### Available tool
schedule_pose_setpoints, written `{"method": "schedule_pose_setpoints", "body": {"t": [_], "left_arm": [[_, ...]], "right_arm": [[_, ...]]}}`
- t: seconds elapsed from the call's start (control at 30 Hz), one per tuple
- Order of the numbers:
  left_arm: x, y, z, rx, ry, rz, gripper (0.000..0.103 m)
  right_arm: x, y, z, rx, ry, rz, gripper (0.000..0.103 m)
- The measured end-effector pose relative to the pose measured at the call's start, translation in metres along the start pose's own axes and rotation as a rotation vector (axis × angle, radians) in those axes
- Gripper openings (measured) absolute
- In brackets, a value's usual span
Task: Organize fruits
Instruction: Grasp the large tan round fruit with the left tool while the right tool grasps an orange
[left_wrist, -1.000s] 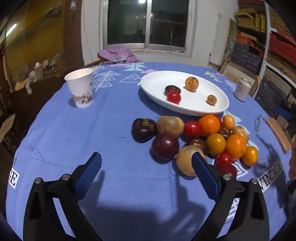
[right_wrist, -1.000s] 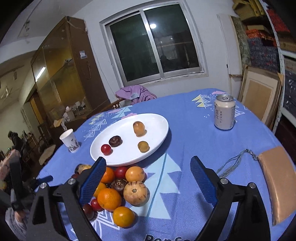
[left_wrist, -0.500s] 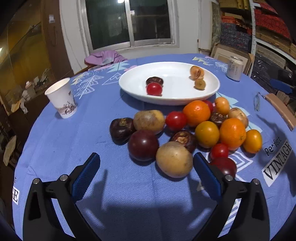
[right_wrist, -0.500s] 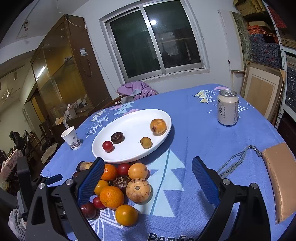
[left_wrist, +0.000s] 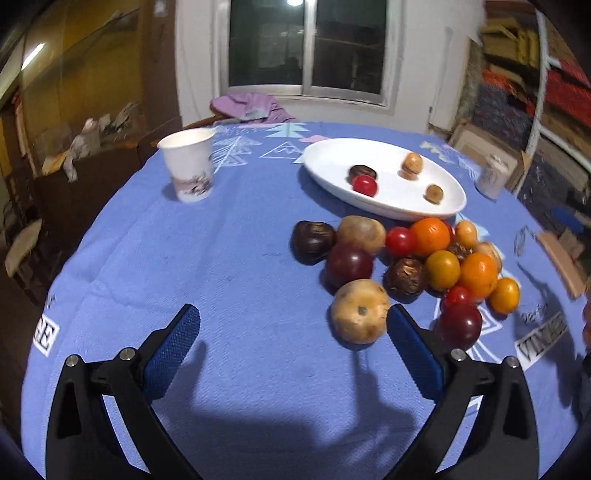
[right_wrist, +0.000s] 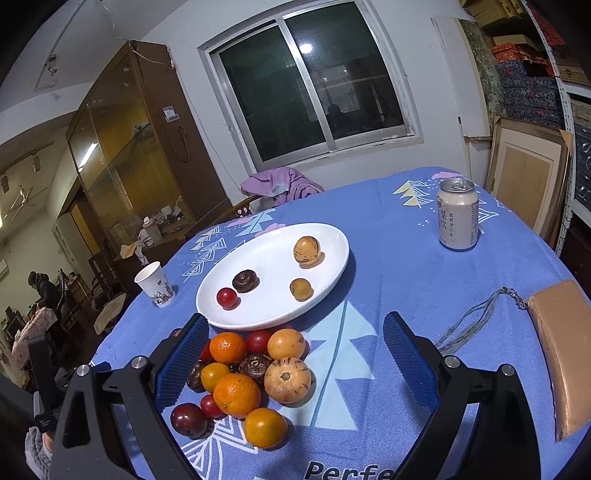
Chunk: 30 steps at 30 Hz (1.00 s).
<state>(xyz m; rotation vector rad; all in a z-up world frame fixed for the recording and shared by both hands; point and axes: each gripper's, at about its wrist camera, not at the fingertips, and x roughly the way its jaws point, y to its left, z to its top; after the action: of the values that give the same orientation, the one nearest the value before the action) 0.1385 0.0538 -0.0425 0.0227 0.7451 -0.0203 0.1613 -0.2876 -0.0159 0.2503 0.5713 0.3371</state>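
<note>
Left wrist view: the left gripper (left_wrist: 291, 325) hangs low over the blue tablecloth (left_wrist: 221, 258), jaws spread wide, nothing between them.
Nearest fruit: a tan round fruit (left_wrist: 359, 311) lies just inside the left gripper's right finger (left_wrist: 413, 350); whether they touch cannot be told.
Fruit heap: the loose fruits (left_wrist: 406, 266) lie bunched on the cloth just in front of the plate, many touching one another.
In the heap: a dark purple fruit (left_wrist: 349, 264) sits behind the tan one, a brown rough-skinned fruit (left_wrist: 405, 279) to its right, and a large orange (left_wrist: 430, 237) close to the plate rim.
Right wrist view: the right gripper (right_wrist: 291, 354) is also wide open and holds nothing; its left finger (right_wrist: 181, 362) covers part of the heap's left edge.
Plate: the white oval plate (right_wrist: 325, 280) holds four pieces, well apart except two.
Plate contents: a red tomato (right_wrist: 226, 297) sits just beside a dark brown fruit (right_wrist: 245, 280); a speckled yellow fruit (right_wrist: 306, 251) and a small yellow-brown fruit (right_wrist: 300, 288) lie toward the right side.
Around, left: a paper cup (left_wrist: 188, 166) stands upright, well apart from the fruit.
Around, right: a drink can (right_wrist: 458, 219) stands upright beyond the plate; a tan pouch (right_wrist: 561, 350) with a cord (right_wrist: 469, 328) lies at the cloth's right edge.
Behind: a purple garment (right_wrist: 280, 184) is draped on a chair below the window (right_wrist: 314, 92).
</note>
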Motion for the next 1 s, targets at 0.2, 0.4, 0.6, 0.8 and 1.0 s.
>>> {"method": "schedule_pose_setpoints", "body": {"t": [0.2,0.4,0.6,0.8,1.0], "left_arm": [[0.016,-0.033,0.001,0.131,0.017,0.043,0.099],[0.022,-0.042,0.003,0.154,0.015,-0.002,0.099],[0.025,-0.045,0.002,0.150,0.028,-0.069,0.094],[0.042,-0.043,0.001,0.116,0.117,-0.145,0.061],[0.048,-0.035,0.003,0.062,0.134,-0.161,0.051]], "right_arm": [[0.003,-0.001,0.000,0.001,0.010,-0.007,0.096],[0.003,0.000,-0.002,-0.007,0.009,-0.004,0.096],[0.003,0.002,-0.002,-0.017,0.013,-0.002,0.096],[0.004,0.002,-0.003,-0.019,0.024,0.001,0.096],[0.009,0.009,-0.006,-0.047,0.044,0.008,0.096]]}}
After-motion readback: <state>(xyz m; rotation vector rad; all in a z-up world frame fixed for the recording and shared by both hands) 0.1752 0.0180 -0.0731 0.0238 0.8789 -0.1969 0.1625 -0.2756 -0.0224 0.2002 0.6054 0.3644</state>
